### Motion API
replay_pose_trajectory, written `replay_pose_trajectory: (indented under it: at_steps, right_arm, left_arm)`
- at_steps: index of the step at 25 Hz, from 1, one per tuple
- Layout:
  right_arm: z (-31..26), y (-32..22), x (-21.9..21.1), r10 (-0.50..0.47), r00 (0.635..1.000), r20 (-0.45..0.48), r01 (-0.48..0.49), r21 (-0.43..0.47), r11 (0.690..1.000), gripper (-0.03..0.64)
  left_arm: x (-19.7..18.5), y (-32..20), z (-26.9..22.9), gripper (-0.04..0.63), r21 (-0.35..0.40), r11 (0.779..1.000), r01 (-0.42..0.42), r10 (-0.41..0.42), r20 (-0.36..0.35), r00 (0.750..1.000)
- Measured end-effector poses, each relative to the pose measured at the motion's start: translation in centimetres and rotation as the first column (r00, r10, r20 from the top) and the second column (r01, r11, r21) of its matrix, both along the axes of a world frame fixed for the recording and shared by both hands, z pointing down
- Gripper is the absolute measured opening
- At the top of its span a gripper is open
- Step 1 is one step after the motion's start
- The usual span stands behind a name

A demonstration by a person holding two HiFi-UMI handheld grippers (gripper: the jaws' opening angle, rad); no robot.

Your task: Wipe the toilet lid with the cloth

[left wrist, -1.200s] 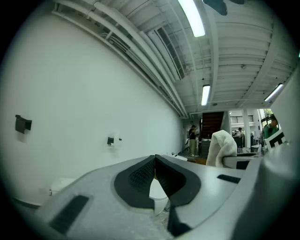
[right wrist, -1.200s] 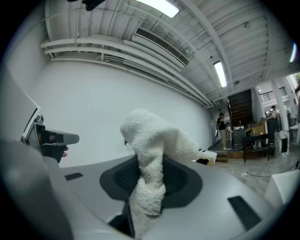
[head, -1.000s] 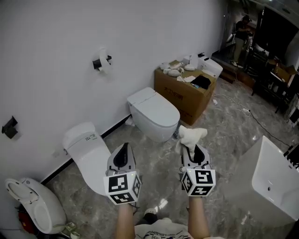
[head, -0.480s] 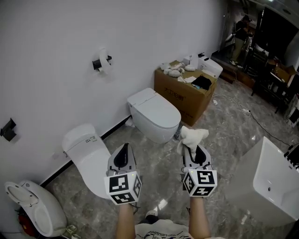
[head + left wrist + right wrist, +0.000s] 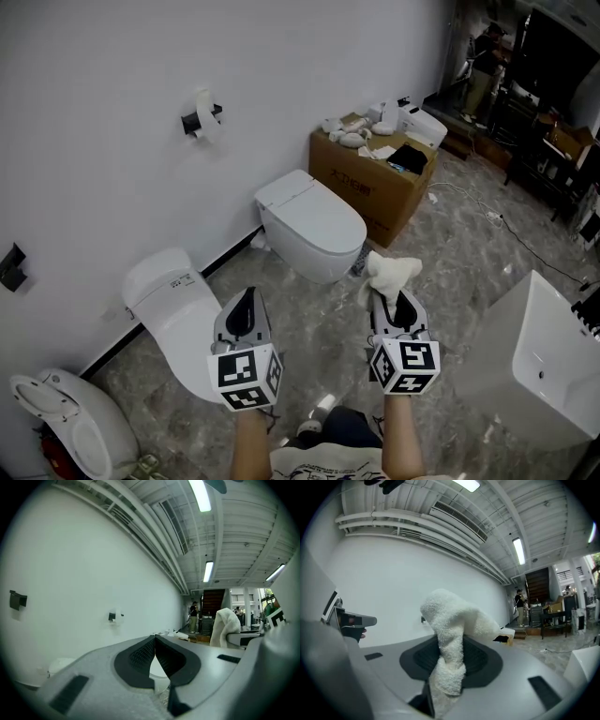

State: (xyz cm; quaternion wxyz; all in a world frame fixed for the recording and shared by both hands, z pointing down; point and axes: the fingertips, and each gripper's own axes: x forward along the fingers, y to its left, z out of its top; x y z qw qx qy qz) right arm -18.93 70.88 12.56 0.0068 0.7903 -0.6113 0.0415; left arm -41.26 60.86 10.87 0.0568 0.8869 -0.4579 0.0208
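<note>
A white toilet with its lid (image 5: 317,223) down stands against the wall, ahead of both grippers. My right gripper (image 5: 393,296) is shut on a white terry cloth (image 5: 388,274), which bunches up above the jaws (image 5: 451,634). It hangs over the floor, just right of the toilet's front. My left gripper (image 5: 246,306) is shut with nothing in it, its jaw tips meeting (image 5: 154,639), held over the floor in front of the toilet. The cloth (image 5: 225,626) shows at the right of the left gripper view.
A second white toilet (image 5: 178,305) stands at the left, a third fixture (image 5: 61,422) at bottom left. A cardboard box (image 5: 370,183) with small items sits right of the target toilet. A white basin (image 5: 544,361) is at the right. A paper holder (image 5: 200,117) hangs on the wall.
Both grippers stay almost still; the view has shifted slightly, so the toilet lies a little closer and the right gripper with the cloth has edged right.
</note>
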Motion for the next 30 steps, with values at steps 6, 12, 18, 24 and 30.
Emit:
replay_pose_trajectory:
  at_steps: [6, 12, 18, 24, 30]
  right_arm:
    - [0.7, -2.7, 1.4, 0.006, 1.000, -0.006, -0.006, -0.019, 1.000, 0.117]
    - [1.1, -6.9, 5.0, 0.002, 1.000, -0.008, -0.003, -0.021, 1.000, 0.117]
    - [0.7, -13.8, 10.0, -0.020, 1.000, -0.011, 0.020, -0.007, 1.000, 0.117]
    - [-0.9, -21.3, 16.3, -0.049, 0.998, -0.024, 0.049, 0.014, 0.999, 0.117]
    - [-1.6, -27.8, 21.4, -0.085, 0.996, -0.037, 0.086, 0.026, 0.996, 0.117]
  left_arm:
    - [0.9, -3.0, 1.0, 0.009, -0.020, 1.000, 0.009, -0.009, 0.003, 1.000]
    - [3.7, -7.3, 1.4, 0.009, -0.022, 0.999, 0.031, -0.031, 0.005, 1.000]
    - [7.6, -13.1, 0.9, 0.009, -0.002, 0.998, 0.066, -0.065, 0.015, 0.998]
    - [12.8, -19.9, -0.8, 0.009, 0.027, 0.993, 0.118, -0.118, 0.018, 0.993]
    - [17.9, -25.3, -1.5, 0.009, 0.042, 0.988, 0.151, -0.151, 0.008, 0.988]
